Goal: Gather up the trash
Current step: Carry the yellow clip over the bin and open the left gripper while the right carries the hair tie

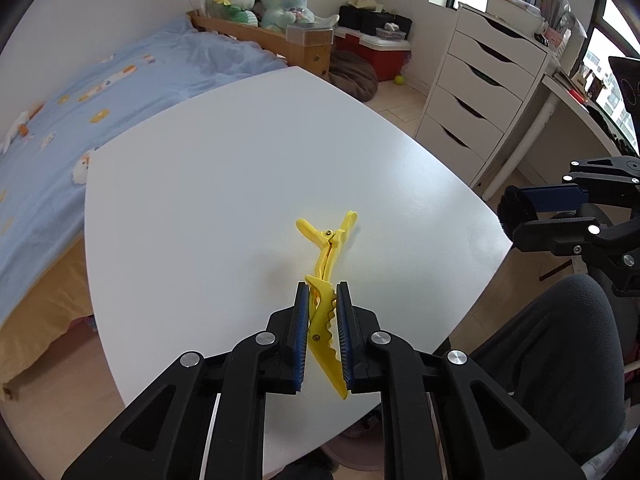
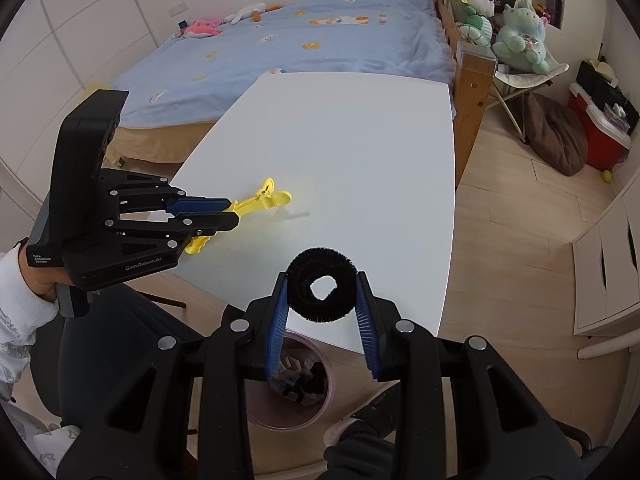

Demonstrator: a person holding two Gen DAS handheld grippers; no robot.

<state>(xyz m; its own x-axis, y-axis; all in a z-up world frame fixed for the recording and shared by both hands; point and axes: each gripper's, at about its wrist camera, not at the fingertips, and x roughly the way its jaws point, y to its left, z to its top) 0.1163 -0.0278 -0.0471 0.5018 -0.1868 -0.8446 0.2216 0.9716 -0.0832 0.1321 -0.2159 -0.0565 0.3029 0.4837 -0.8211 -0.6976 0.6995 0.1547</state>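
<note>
A bedroom with a smooth white desk [image 1: 248, 152], and both claws clamped on small things.

The desk is matte, with rounded corners, and stands against a bed [image 2: 320, 44] under a soft blue quilt. In the left wrist view the left claw [image 1: 323, 292] is at 6 o'clock, its ribbed blue pads [image 1: 343, 328] pressed together on a pair of hard yellow plastic clips [image 1: 326, 264], long and toothed, whose far ends point to 12 o'clock over the desk. In the right wrist view the right claw [image 2: 322, 280] grips a fuzzy black ring [image 2: 322, 292] from both sides at the near desk edge. Below it, at 6 o'clock, stands a round pink bin [image 2: 288, 420] on the pale wooden floor [image 2: 520, 240].
</note>
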